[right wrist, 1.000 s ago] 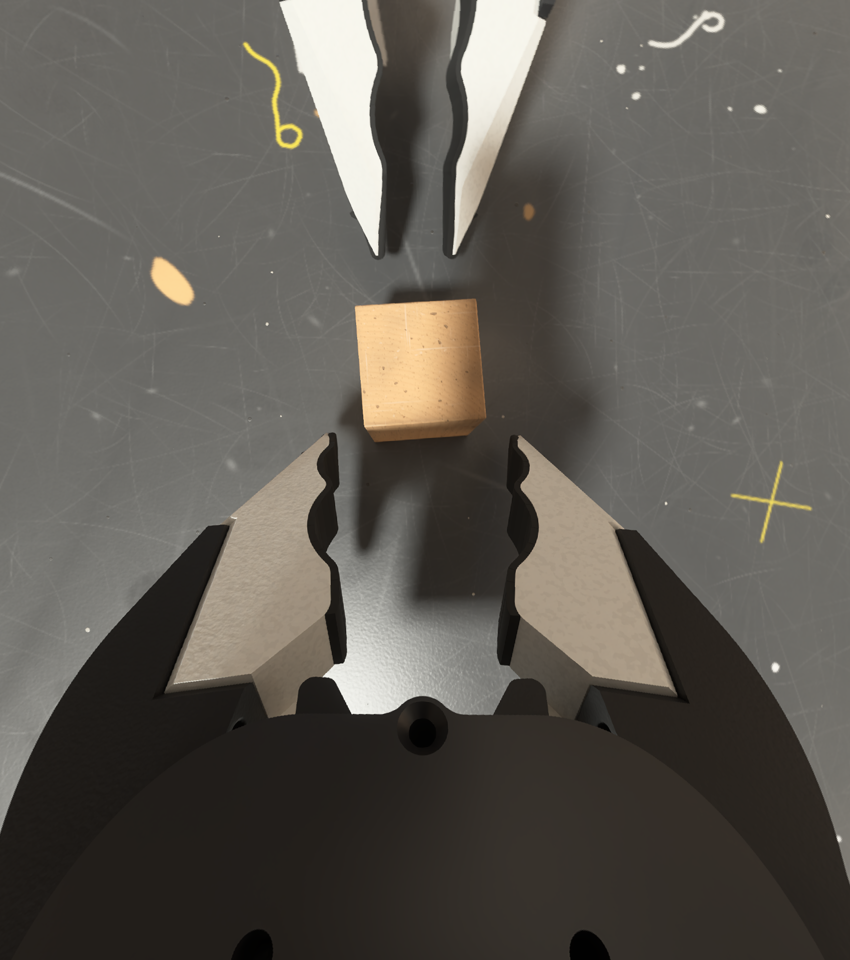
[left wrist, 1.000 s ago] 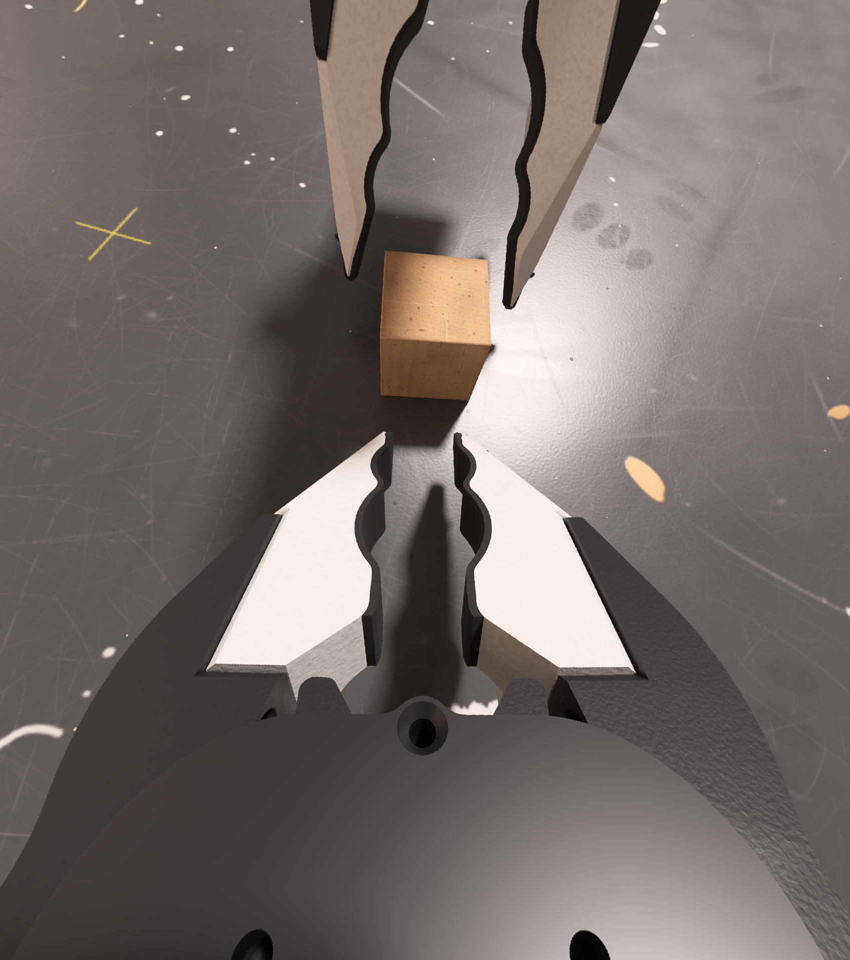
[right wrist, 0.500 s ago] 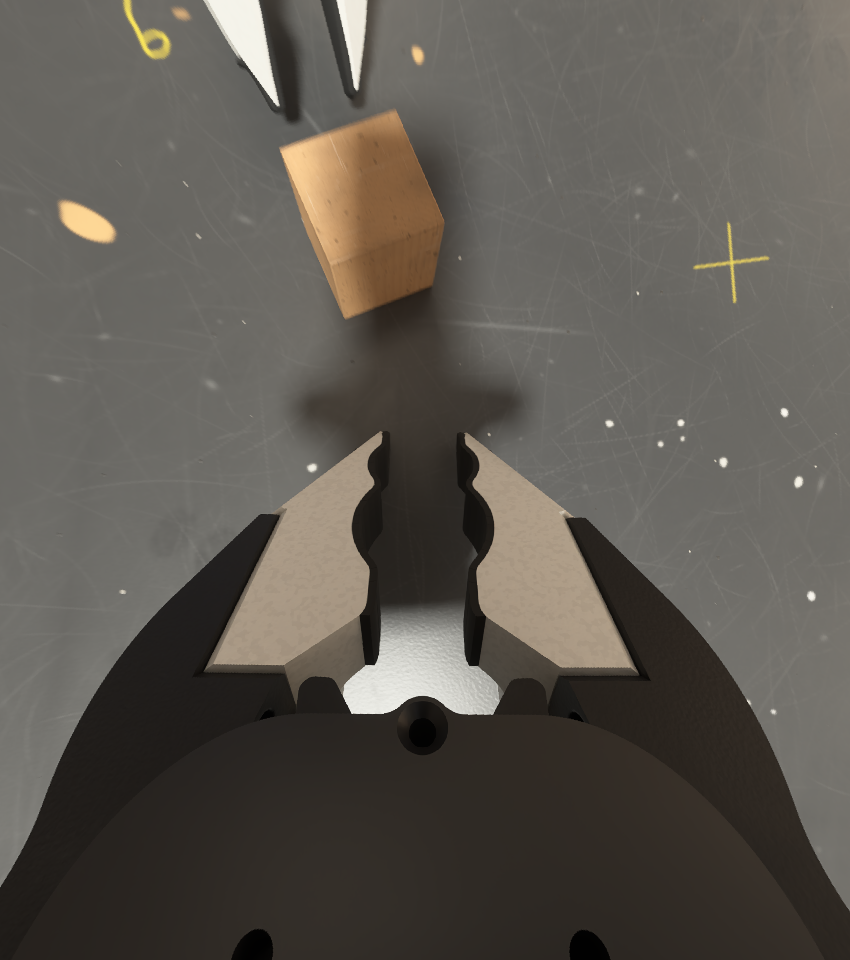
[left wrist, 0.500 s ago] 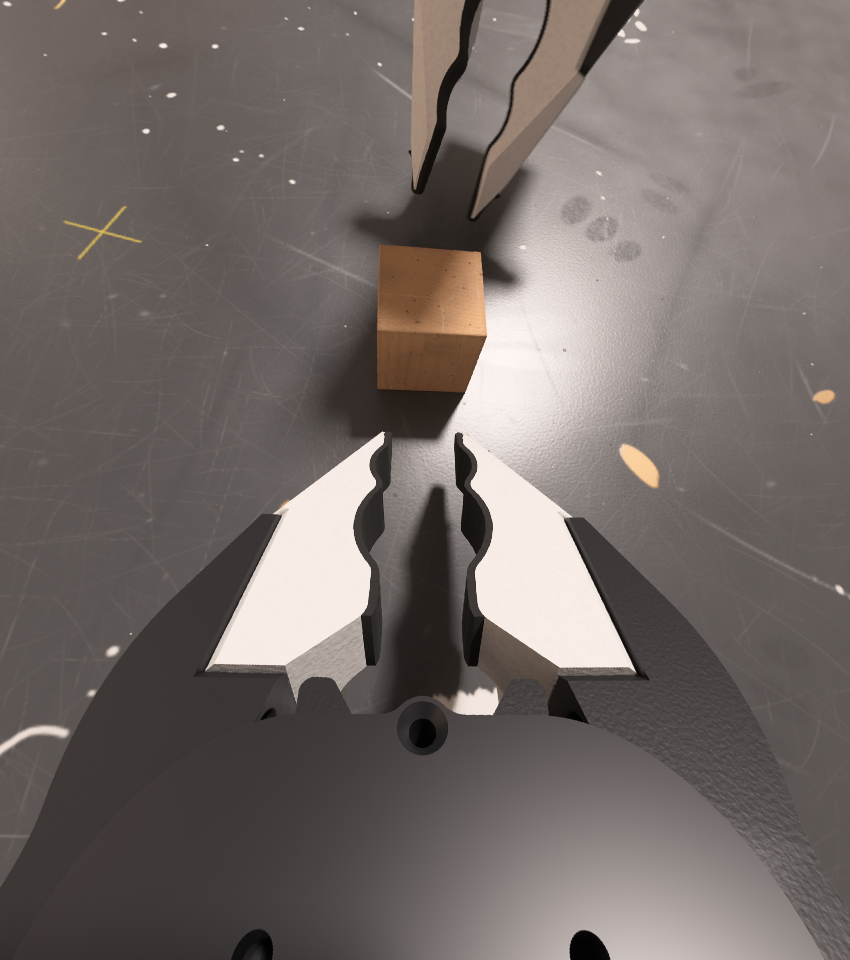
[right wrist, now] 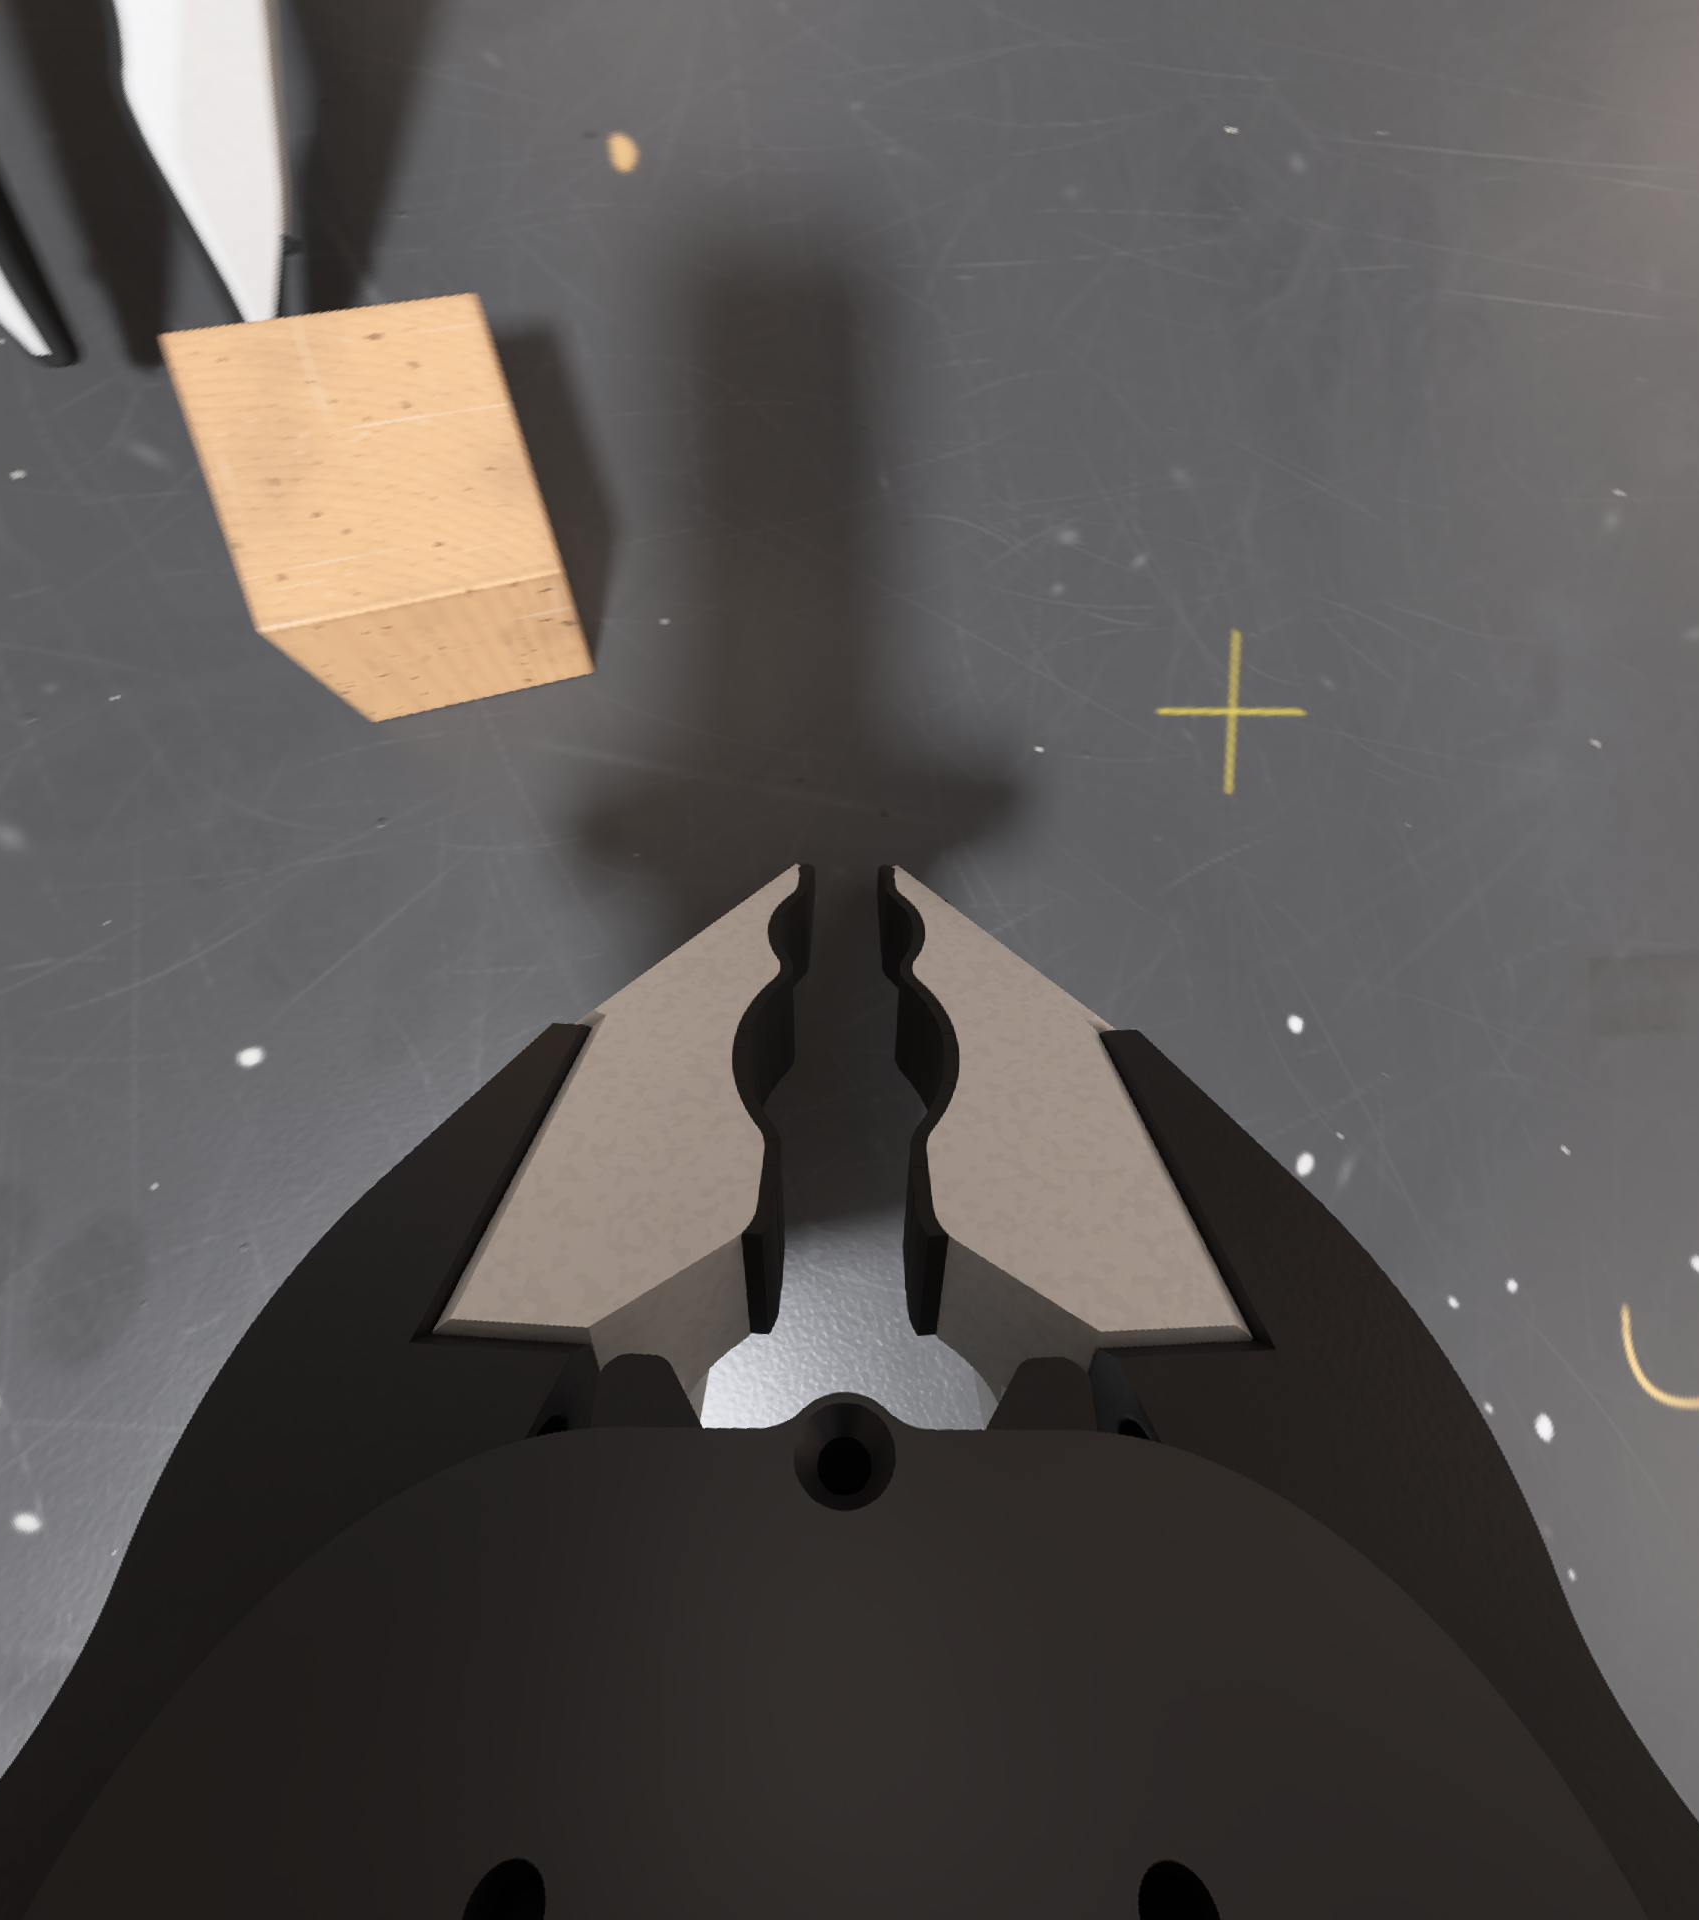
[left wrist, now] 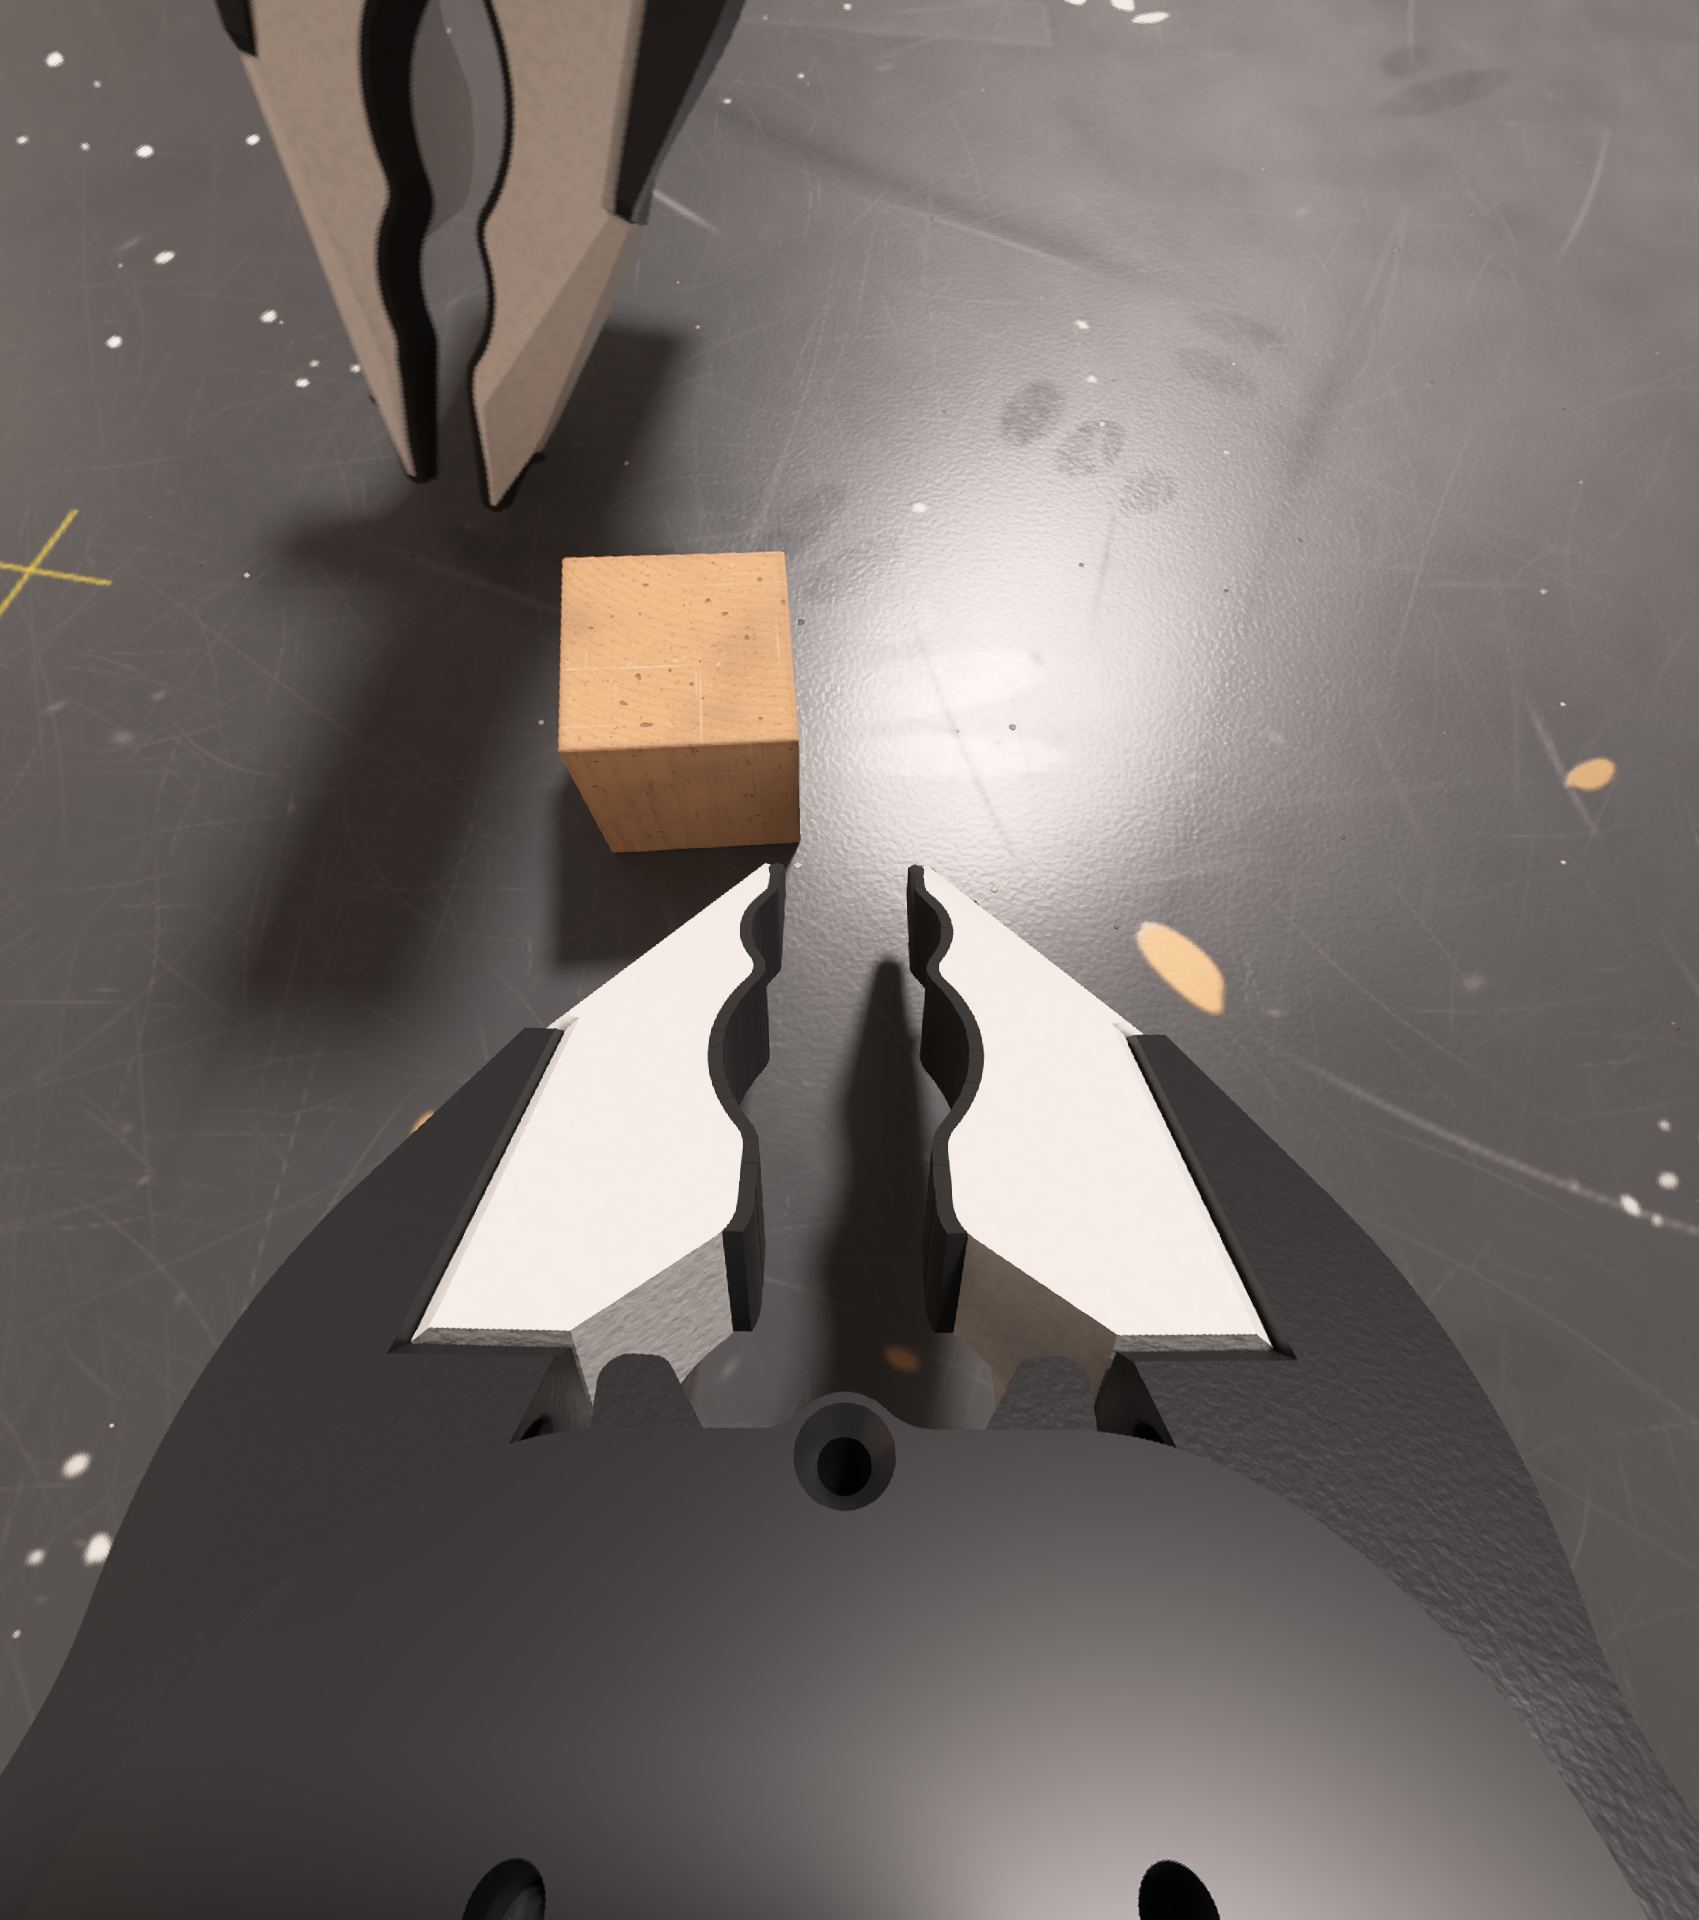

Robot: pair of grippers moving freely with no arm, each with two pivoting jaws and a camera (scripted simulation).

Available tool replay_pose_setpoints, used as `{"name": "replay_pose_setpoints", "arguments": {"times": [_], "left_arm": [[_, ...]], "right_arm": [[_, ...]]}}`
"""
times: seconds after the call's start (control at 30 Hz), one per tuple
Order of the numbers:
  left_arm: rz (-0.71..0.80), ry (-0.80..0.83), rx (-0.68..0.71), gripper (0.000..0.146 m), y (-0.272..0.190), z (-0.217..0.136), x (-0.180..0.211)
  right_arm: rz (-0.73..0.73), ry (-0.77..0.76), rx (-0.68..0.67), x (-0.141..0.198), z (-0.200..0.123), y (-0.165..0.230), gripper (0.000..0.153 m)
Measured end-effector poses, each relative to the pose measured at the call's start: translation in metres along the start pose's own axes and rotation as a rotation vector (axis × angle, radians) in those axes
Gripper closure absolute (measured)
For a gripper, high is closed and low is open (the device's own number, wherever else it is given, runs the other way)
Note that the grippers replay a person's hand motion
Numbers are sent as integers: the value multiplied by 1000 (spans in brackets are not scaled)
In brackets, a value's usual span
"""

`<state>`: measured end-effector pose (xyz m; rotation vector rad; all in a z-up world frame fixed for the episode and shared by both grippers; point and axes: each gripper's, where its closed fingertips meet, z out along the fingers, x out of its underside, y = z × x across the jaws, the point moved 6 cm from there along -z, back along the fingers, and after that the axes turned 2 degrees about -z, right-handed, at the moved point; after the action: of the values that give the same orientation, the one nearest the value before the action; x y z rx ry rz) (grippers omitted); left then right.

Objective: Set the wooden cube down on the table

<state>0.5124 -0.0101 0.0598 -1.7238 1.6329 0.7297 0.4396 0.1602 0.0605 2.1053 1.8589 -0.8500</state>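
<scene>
Just ahead of the left gripper (left wrist: 843, 871), whose jaws were a narrow gap apart and empty, the wooden cube (left wrist: 679, 698) sat flat on the dark worktop (left wrist: 1344, 623), a bit left of its fingertips. Right gripper (right wrist: 843, 871) was nearly closed, holding nothing too, with the cube off to its upper left and farther away, so I'd call the left one nearer.

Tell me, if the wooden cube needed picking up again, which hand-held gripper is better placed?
Probably the left hand-held gripper: the wooden cube sits just past its fingertips, slightly to one side. From the right hand-held gripper, the cube lies farther away and well off its line.
</scene>
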Motion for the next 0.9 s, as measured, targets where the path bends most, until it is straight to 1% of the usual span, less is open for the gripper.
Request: {"name": "replay_pose_setpoints", "arguments": {"times": [0.07,0.17,0.23,0.3,0.43,0.57,0.63,0.67,0.73,0.77,0.9], "left_arm": [[8,-5,-1,122,0,-2,-1],[-11,-41,1,123,4,-10,-3],[-23,-55,-3,123,8,-13,-3],[-18,-44,-18,123,12,-12,-2],[13,-41,-30,122,10,-8,-3],[35,-77,-59,121,7,-6,-9],[47,-81,-82,120,5,-4,-12],[55,-78,-96,120,3,-2,-12],[73,-68,-121,120,2,1,-14],[81,-60,-132,120,1,3,-14],[112,-22,-165,118,0,9,-12]], "right_arm": [[29,-4,50,1,-4,-4,136],[137,-47,131,7,-21,-2,124],[230,-97,165,7,-35,9,112],[312,-147,167,2,-41,29,102],[428,-194,169,-12,-30,63,85],[505,-194,138,-18,-14,68,72],[496,-190,131,-20,-10,67,71],[486,-192,128,-20,-9,67,73],[462,-182,120,-20,-6,66,84],[453,-182,113,-20,-6,65,86],[444,-199,69,-19,-6,63,87]]}}
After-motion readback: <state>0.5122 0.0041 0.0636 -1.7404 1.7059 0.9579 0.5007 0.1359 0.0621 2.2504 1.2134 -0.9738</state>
